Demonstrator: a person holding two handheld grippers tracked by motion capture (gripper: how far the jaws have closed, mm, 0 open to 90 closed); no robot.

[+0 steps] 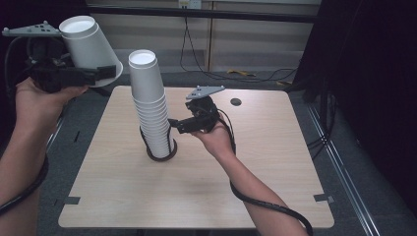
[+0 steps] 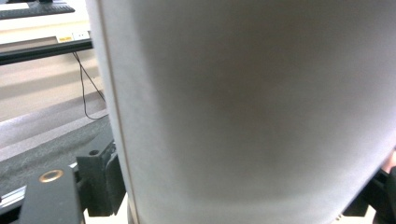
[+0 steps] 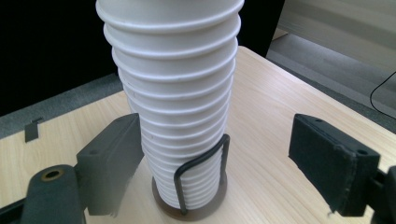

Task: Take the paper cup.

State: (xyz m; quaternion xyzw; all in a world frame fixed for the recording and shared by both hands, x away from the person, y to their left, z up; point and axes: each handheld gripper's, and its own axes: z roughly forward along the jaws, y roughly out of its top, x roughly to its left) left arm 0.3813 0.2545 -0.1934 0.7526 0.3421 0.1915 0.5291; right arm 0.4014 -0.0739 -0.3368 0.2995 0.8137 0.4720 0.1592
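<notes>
A single white paper cup (image 1: pixel 90 45) is held upside down, tilted, high off the table's left edge, and my left gripper (image 1: pixel 105 73) is shut on it near its rim. In the left gripper view the cup's wall (image 2: pixel 252 102) sits close between the two black jaws. A tall stack of white paper cups (image 1: pixel 150 105) stands upside down in a dark wire holder (image 1: pixel 161 151) on the wooden table (image 1: pixel 196 196). My right gripper (image 1: pixel 175 124) is open just right of the stack's lower part. In the right gripper view the stack (image 3: pixel 173 93) stands between the jaws, close to the left one.
The table has a small round hole (image 1: pixel 236 102) at the back right and tape marks (image 1: pixel 72 200) at its front corners. Loose cables (image 1: pixel 236 73) lie on the floor behind it. A black curtain (image 1: pixel 373 73) hangs to the right.
</notes>
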